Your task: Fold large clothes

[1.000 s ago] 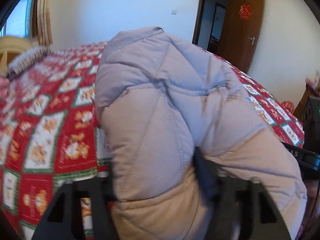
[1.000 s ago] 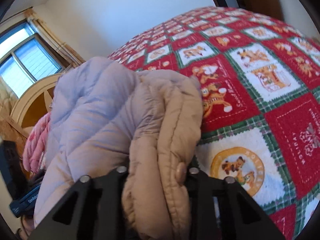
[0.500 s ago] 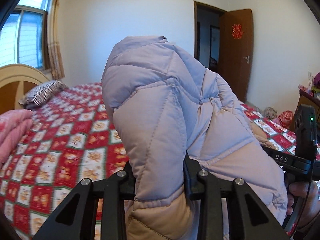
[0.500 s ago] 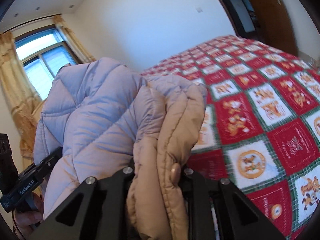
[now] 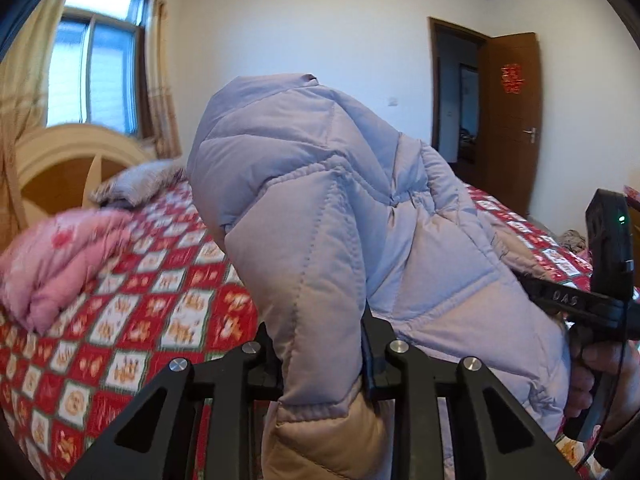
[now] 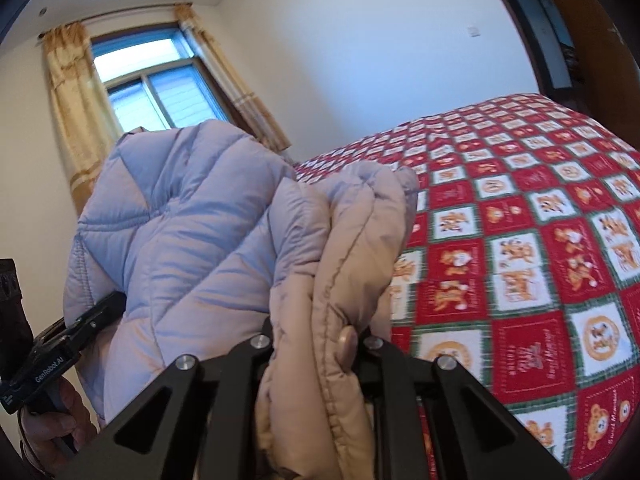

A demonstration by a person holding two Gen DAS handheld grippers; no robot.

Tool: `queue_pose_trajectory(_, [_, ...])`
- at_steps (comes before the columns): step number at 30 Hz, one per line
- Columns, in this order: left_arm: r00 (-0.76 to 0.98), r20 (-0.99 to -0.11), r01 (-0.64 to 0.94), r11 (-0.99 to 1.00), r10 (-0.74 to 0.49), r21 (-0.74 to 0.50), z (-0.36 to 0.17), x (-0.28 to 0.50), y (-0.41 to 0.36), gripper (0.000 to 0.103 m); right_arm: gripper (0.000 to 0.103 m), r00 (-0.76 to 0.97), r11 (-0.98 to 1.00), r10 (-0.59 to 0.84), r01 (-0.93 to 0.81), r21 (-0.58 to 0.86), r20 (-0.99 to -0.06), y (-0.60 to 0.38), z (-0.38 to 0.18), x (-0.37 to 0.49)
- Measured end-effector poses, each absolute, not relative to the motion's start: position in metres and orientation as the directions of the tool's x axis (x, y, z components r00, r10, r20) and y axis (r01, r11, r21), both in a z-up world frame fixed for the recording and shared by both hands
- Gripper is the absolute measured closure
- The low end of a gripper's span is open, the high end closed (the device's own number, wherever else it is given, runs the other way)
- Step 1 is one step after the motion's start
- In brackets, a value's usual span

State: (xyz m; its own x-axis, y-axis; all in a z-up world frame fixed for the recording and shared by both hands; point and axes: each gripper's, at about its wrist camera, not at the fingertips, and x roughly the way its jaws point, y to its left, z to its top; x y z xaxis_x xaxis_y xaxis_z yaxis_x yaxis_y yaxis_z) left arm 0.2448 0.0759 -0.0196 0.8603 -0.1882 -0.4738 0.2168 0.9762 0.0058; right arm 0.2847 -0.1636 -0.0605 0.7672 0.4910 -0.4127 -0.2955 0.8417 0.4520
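A puffy quilted jacket (image 5: 320, 208), lilac outside with a beige lining, hangs lifted above the bed between both grippers. My left gripper (image 5: 322, 344) pinches a thick lilac fold, and its jaws are still closing on it. In the right wrist view, my right gripper (image 6: 316, 340) clamps the bunched beige edge of the jacket (image 6: 192, 232) beside a snap button; its jaws are closing too. The jacket hides all the fingertips. A hand (image 5: 592, 372) grips the right tool's black body (image 5: 568, 300) at the far right.
The bed's red, white and green patchwork quilt (image 6: 520, 240) stretches below. A folded pink blanket (image 5: 60, 256), a striped pillow (image 5: 136, 180) and the wooden headboard (image 5: 60, 152) lie at the left. A window with curtains (image 6: 160, 92) and an open brown door (image 5: 512, 120) stand behind.
Both grippers have risen with the jacket, lifting it off the quilt. The views now tilt up to show window, wall and door. Both jaws have squeezed tighter on the padding.
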Motion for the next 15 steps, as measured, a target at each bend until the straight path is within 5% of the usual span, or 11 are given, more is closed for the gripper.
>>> queue_pose_trajectory(5, [0.809, -0.576, 0.149, 0.989, -0.119, 0.004, -0.073, 0.28, 0.111, 0.075, 0.082, 0.715, 0.854, 0.498, -0.306, 0.421, -0.491, -0.129, -0.08, 0.305])
queue_pose_trajectory(9, [0.769, -0.633, 0.104, 0.994, -0.093, -0.02, -0.118, 0.299, 0.141, 0.07, 0.04, 0.596, 0.892, 0.441, -0.206, 0.403, -0.671, -0.111, -0.134, 0.347])
queue_pose_trajectory(15, [0.784, -0.611, 0.115, 0.993, -0.108, -0.027, -0.141, 0.301, 0.147, 0.059, 0.022, 0.484, 0.836, 0.535, -0.187, 0.516, -0.692, -0.113, -0.192, 0.366])
